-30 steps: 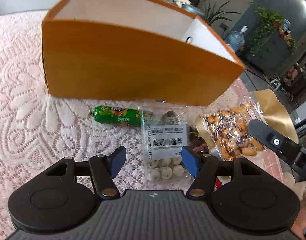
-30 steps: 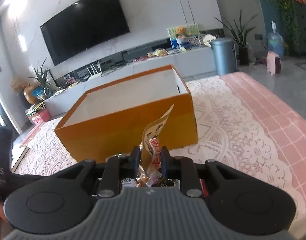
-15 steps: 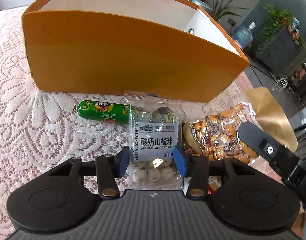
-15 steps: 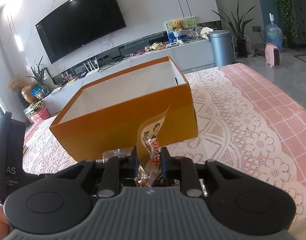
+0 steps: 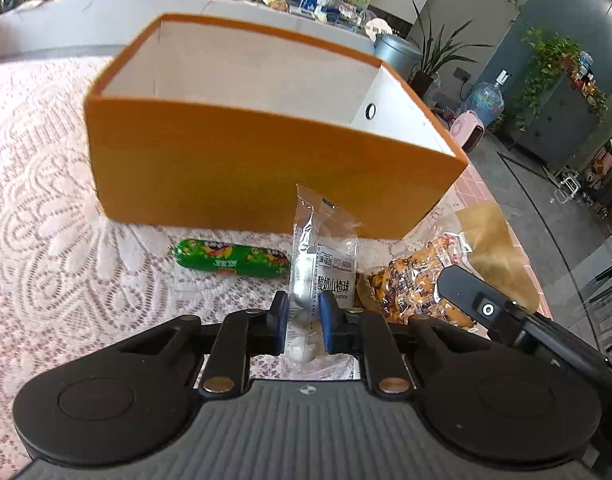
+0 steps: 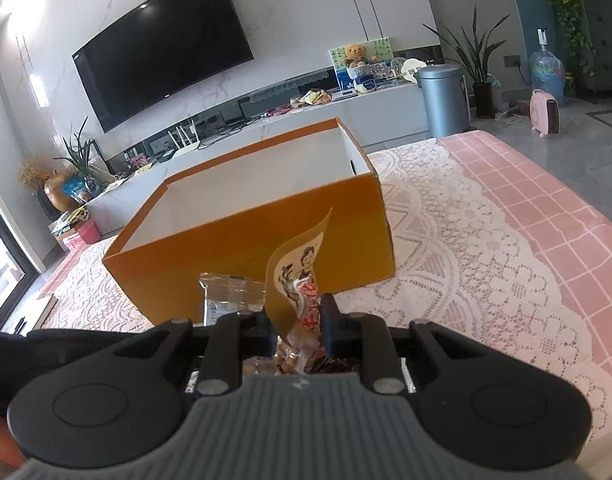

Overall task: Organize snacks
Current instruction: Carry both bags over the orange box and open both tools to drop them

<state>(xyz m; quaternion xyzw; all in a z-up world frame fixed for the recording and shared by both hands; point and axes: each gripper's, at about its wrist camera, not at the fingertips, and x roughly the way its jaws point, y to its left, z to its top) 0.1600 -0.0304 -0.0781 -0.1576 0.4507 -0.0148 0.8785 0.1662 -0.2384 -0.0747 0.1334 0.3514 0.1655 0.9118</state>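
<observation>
Since a second ago the left gripper [image 5: 302, 322] has closed from wide apart onto the clear pack of white yogurt-coated balls [image 5: 323, 264] and raised it off the lace cloth [image 5: 46, 240] – its blue pads now pinch the pack, which stands upright between them. Behind it on the bench lie a green sausage [image 5: 230, 258] and a bag of mixed nuts [image 5: 410, 284], both just in front of the orange box [image 5: 266, 164]. Meanwhile the right gripper [image 6: 297, 322] stays pressed on a gold snack packet [image 6: 296, 280], held upright near the box's front wall – the box shows only white walls inside
</observation>
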